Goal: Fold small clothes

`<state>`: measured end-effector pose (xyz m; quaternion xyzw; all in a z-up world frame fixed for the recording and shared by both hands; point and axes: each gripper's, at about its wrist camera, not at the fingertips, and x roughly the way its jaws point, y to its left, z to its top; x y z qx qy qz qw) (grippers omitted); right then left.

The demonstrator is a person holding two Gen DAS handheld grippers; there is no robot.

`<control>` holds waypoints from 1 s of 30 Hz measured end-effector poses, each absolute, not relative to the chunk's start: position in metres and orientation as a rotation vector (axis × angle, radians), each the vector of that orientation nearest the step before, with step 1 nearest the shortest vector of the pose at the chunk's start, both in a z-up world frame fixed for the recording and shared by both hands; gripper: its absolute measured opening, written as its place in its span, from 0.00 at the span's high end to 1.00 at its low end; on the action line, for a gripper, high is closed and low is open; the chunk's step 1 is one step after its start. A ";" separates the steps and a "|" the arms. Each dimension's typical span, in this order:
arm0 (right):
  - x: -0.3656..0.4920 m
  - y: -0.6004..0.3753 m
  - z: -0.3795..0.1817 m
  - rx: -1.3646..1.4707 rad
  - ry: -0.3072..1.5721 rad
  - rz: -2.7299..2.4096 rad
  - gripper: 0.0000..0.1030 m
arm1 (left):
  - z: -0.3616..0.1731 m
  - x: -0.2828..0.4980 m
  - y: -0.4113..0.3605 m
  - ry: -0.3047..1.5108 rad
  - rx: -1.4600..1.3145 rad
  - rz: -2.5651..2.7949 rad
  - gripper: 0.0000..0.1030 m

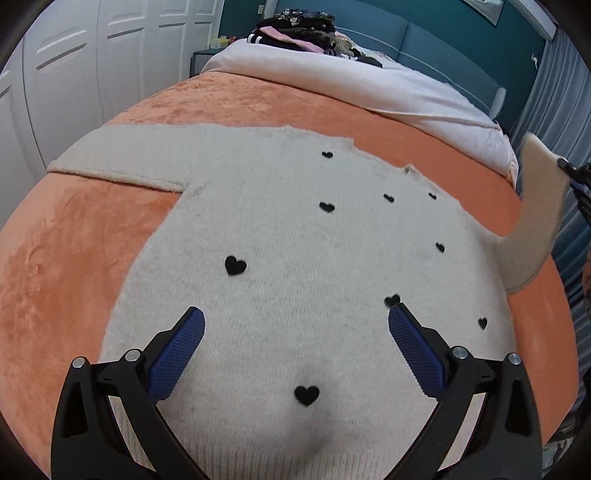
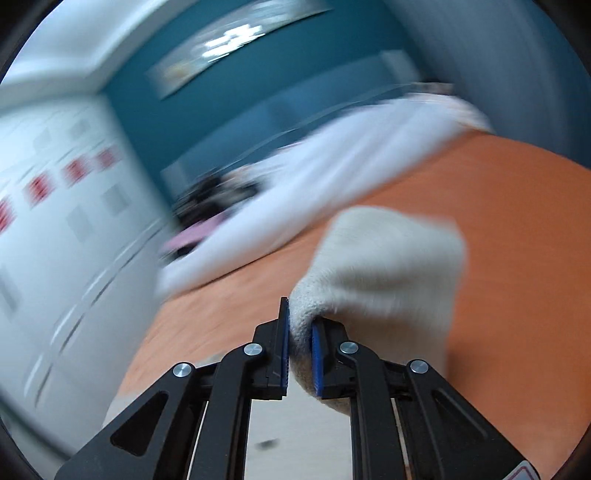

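My left gripper [image 1: 295,317] hangs over the lower middle of the sweater [image 1: 295,236], fingers [image 1: 177,354] spread wide w/ nothing between them. Blue ribbed pads face inward, one each side of a black heart [image 1: 306,394] on the knit.

The sweater is cream w/ small black hearts scattered over it, lying flat on the orange blanket [image 1: 74,258] that covers the bed. Its far sleeve [image 1: 114,158] lies straight out to the left across the blanket. The other sleeve [image 1: 535,206] is lifted off the bed at the right edge of the left view, standing up & bent, its end at a black bit of gear there.

My right gripper [image 2: 299,339] is pinched tight on that sleeve [image 2: 376,269]: fingers [image 2: 283,343] nearly together, a thick fold of cream knit squeezed between the blue pads, cuff end bulging out beyond the tips, above the blanket [image 2: 517,229]. Right view is badly smeared w/ blur, so detail beyond the fingers is poor.

Farther up the bed a white duvet [image 1: 369,81] lies bunched across it, & behind that a heap of dark & pink clothes [image 1: 295,29] sits near the teal headboard [image 1: 443,40]. White closet doors [image 1: 74,66] run along the left side.
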<state>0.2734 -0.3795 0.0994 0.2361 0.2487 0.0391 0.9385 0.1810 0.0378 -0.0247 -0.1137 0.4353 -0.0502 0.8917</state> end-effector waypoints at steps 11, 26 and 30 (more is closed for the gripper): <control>0.265 -0.316 -0.035 0.487 0.796 -0.046 0.52 | -0.051 0.293 0.047 0.939 -0.494 -0.153 0.05; 0.292 -0.351 -0.071 0.495 0.850 -0.135 0.87 | -0.083 0.370 0.023 0.926 -0.605 -0.134 0.69; 0.268 -0.410 -0.059 0.605 0.756 -0.229 0.90 | -0.094 0.372 0.002 0.957 -0.546 -0.160 0.78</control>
